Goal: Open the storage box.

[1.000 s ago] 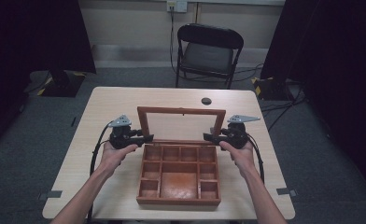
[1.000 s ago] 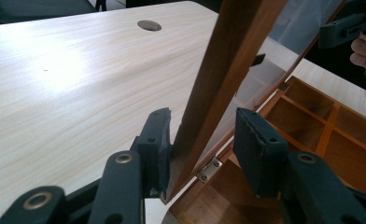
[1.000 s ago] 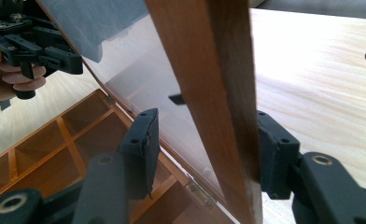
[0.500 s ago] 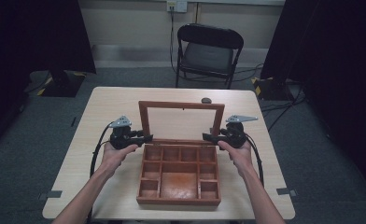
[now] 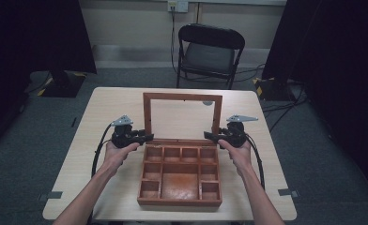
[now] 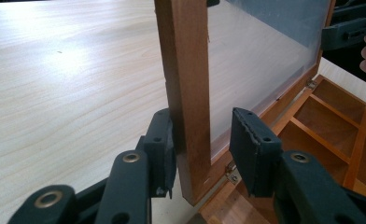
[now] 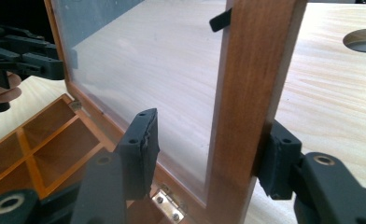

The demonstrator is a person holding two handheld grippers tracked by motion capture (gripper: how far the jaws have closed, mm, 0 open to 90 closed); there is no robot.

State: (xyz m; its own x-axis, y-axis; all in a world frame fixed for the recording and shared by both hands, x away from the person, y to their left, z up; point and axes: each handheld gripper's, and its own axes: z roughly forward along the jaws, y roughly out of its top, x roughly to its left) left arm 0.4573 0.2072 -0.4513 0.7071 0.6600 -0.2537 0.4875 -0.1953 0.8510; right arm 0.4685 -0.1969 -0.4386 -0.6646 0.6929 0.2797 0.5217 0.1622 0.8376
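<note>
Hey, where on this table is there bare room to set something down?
Bare tabletop lies left of the wooden box, beyond the left tongs, and right of it past the right tongs. Behind the raised lid is a free strip. The middle is crowded.

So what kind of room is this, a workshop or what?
More likely a recording studio or lab corner than a workshop: black curtains flank a light wooden table, a folding chair stands behind it, and cables trail over grey carpet.

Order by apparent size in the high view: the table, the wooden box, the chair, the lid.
1. table
2. wooden box and chair: look alike, and the chair stands farther off, so unranked
3. lid
</note>
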